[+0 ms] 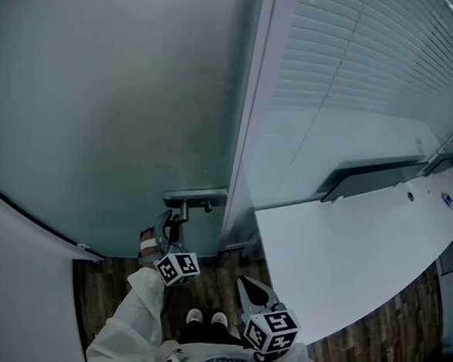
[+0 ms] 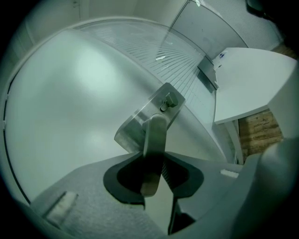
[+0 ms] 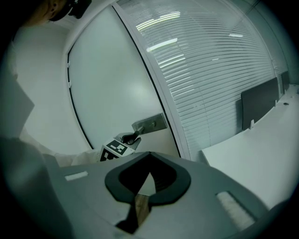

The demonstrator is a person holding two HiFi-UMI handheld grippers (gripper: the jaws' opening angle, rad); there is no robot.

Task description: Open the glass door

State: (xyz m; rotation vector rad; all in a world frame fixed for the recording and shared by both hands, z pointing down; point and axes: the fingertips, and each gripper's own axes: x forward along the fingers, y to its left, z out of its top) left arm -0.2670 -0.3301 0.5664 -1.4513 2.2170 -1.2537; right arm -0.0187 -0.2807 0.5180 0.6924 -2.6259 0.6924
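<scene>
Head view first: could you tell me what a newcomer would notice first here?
The left gripper clamped on the metal door handle, at the right edge of the frosted glass door. To its right, the slatted blinds behind glass and the big white desk below them.

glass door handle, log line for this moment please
left gripper: jaws shut on silver metal lever handle | right gripper: jaws shut, empty

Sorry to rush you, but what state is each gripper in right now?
Left gripper: closed on the door handle.
Right gripper: closed, holding nothing.
</scene>
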